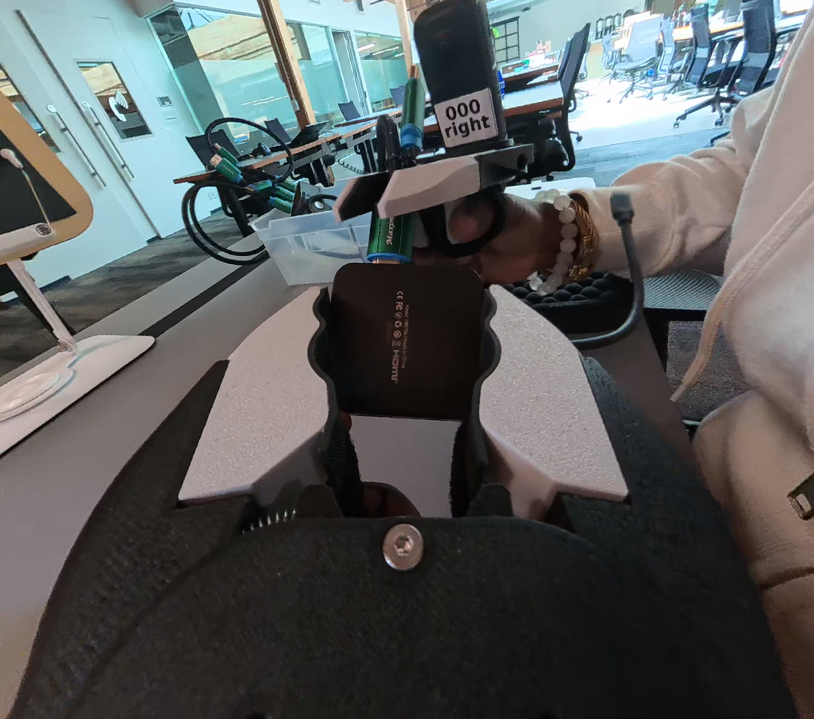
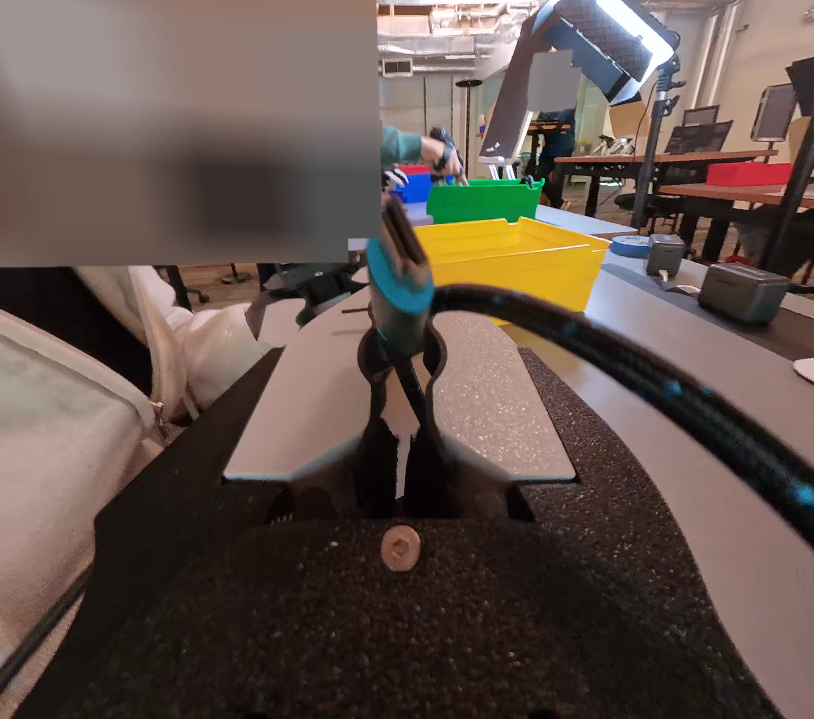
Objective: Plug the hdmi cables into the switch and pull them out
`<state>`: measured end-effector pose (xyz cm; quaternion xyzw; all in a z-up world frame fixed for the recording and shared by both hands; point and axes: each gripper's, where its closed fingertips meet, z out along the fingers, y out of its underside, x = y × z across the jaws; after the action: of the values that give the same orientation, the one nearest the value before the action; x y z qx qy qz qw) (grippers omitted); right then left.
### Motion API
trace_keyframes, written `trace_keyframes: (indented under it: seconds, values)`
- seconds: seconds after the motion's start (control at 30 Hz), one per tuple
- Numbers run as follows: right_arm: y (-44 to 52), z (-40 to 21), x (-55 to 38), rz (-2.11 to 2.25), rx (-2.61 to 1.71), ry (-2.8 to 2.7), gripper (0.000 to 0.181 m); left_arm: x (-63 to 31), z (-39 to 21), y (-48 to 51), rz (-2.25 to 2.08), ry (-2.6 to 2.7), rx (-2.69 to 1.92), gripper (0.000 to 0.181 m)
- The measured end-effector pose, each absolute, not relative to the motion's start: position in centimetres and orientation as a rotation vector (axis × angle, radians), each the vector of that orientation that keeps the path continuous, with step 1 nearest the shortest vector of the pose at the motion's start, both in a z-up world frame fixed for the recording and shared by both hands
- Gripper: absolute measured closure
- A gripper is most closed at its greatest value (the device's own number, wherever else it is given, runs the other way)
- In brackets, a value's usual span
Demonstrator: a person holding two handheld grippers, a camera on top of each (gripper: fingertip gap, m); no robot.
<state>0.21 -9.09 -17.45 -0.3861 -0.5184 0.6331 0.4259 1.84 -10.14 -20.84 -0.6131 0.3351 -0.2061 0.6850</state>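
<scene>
Room for moving is thin at the far edge of the HDMI switch (image 1: 405, 341), where a green metal-sleeved HDMI plug (image 1: 391, 236) meets the switch's end face, its gold tip at or just inside a port; how deep it sits cannot be told. The left claw (image 1: 403, 350) is pinched on the switch, a flat black box with rounded corners, smooth against the claw's grainy grey fingers (image 1: 273, 402) and scalloped black pads. The right claw (image 1: 374, 204) is closed around the green plug from above, held by a hand wearing a pale bead bracelet (image 1: 559, 240).

In the right wrist view, the right claw (image 2: 398, 345) clamps a connector with a teal collar (image 2: 398, 292) and a metal tip, pointing up and away, blurred. A braided black cable (image 2: 616, 363) flecked with blue arcs across to the right over the grey table (image 2: 660, 455).

Behind the switch a clear plastic bin (image 1: 308, 244) stands on the table; its contents are unclear. A yellow bin (image 2: 511, 257) sits near, showing only bare inner walls, with a green bin (image 2: 482, 202) beyond.
</scene>
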Motion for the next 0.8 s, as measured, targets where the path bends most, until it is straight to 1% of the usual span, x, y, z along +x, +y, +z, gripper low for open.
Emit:
trace_keyframes:
  seconds: [0.27,0.3,0.33,0.37,0.43,0.53,0.63,0.7,0.8]
  values:
    - [-9.1,-15.7,0.3,1.667,-0.879,-1.204,0.166,2.2,-19.8,-10.1,-0.557,0.719,-1.341,0.116]
    - [-9.1,-15.5,0.3,1.666,-0.862,-1.195,0.167,2.1,-19.5,-10.1,-0.569,0.709,-1.327,0.116]
    - [-9.2,-15.4,0.4,1.657,-0.835,-1.201,0.173,2.0,-18.9,-10.2,-0.597,0.684,-1.301,0.118]
    - [-9.3,-15.3,0.4,1.650,-0.819,-1.201,0.174,1.8,-18.3,-10.2,-0.623,0.655,-1.281,0.117]
    - [-9.3,-15.1,0.3,1.672,-0.819,-1.179,0.175,1.3,-18.2,-10.0,-0.630,0.629,-1.287,0.113]
    - [-8.7,-17.2,-0.4,1.582,-0.911,-1.255,0.174,-0.2,-19.1,-10.0,-0.578,0.628,-1.357,0.103]
    - [-7.9,-18.5,-0.1,1.550,-0.979,-1.282,0.174,-2.2,-18.9,-10.6,-0.578,0.564,-1.437,0.101]
    - [-7.0,-18.3,0.4,1.535,-1.015,-1.248,0.174,-2.9,-20.3,-10.7,-0.543,0.576,-1.571,0.098]
    - [-5.9,-17.9,1.3,1.530,-1.057,-1.207,0.174,-3.0,-24.2,-11.0,-0.475,0.721,-1.782,0.090]
